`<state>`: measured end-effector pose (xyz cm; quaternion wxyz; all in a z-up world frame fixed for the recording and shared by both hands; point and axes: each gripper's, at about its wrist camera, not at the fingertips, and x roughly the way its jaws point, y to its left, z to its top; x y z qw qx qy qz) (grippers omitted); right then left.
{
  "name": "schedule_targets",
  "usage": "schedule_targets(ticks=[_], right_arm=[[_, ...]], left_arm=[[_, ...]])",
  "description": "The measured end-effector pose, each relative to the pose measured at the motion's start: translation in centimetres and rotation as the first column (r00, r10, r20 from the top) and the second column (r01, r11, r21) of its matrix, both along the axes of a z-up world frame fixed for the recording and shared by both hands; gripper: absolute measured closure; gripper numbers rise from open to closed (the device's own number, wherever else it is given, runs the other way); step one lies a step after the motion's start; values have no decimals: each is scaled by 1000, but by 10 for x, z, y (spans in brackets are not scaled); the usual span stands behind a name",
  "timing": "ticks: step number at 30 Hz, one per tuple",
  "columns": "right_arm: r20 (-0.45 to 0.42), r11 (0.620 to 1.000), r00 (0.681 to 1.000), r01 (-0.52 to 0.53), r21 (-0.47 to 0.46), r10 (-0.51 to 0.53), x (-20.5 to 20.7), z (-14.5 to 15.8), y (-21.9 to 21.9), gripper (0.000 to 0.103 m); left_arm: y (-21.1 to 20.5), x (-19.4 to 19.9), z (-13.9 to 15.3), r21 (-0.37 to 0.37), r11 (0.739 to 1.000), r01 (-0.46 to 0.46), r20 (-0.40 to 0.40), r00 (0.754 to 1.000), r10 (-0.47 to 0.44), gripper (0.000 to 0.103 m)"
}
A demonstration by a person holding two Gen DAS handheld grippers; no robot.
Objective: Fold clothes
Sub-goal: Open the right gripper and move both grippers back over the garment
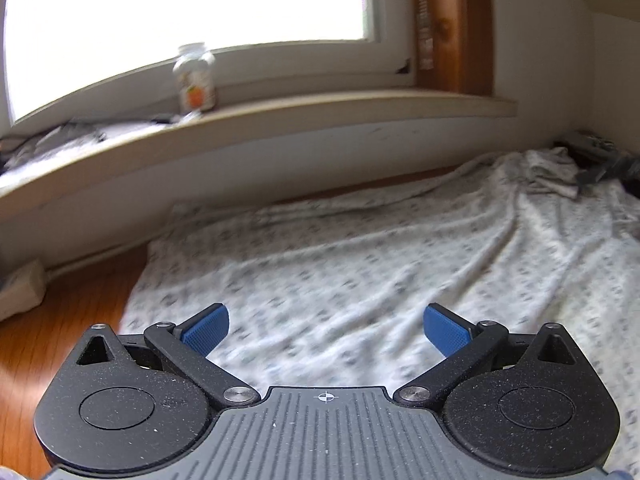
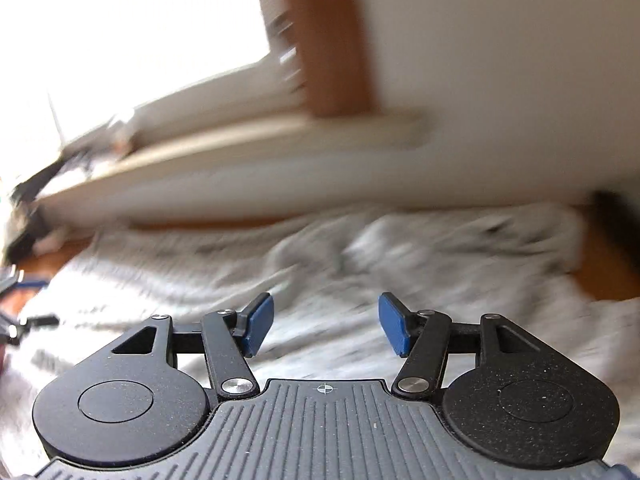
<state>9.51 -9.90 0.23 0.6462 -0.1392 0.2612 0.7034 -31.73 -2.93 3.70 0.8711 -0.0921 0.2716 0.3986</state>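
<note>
A white garment with a small grey print [image 1: 360, 256] lies spread over a wooden floor, creased, with a bunched end at the far right by the wall. My left gripper [image 1: 326, 326] hovers above its near part, open, with nothing between its blue pads [image 1: 206, 328]. The right wrist view is blurred. In it the same white cloth [image 2: 360, 264] lies rumpled below my right gripper [image 2: 326, 322], which is open with its blue pads [image 2: 258, 322] apart and empty.
A window sill [image 1: 280, 120] runs along the wall behind the cloth, with a clear jar [image 1: 195, 78] standing on it. Bare wooden floor [image 1: 60, 320] shows at the left. A dark object [image 1: 608, 166] lies at the far right corner. Dark bits [image 2: 24, 320] lie at the left edge.
</note>
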Motion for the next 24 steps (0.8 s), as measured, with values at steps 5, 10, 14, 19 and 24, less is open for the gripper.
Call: schedule_targets(ticks=[5,10,14,19,24], right_arm=[[64,1000,998,-13,-1,13,-11,-19,6,35],[89,1000,996,4,-22,-2,-6,-23,3,30],[151,999,989,14,-43,-7,-7,-25,-6,30],[141,999,990,5,-50,2,-3,-27,-9,29],[169,997,985,-33,-69,44,-11,-29,-4,25]], left_arm=[[-4,18,-4,-27,998,61,8,998,-61,0],[-4,22,-11,-72,995,67,23,998,-66,0],[-10,28,-15,-120,989,92,39,995,-88,0],[-16,27,-12,-100,987,124,35,992,-121,0],[4,6,0,-83,993,86,30,996,-84,0]])
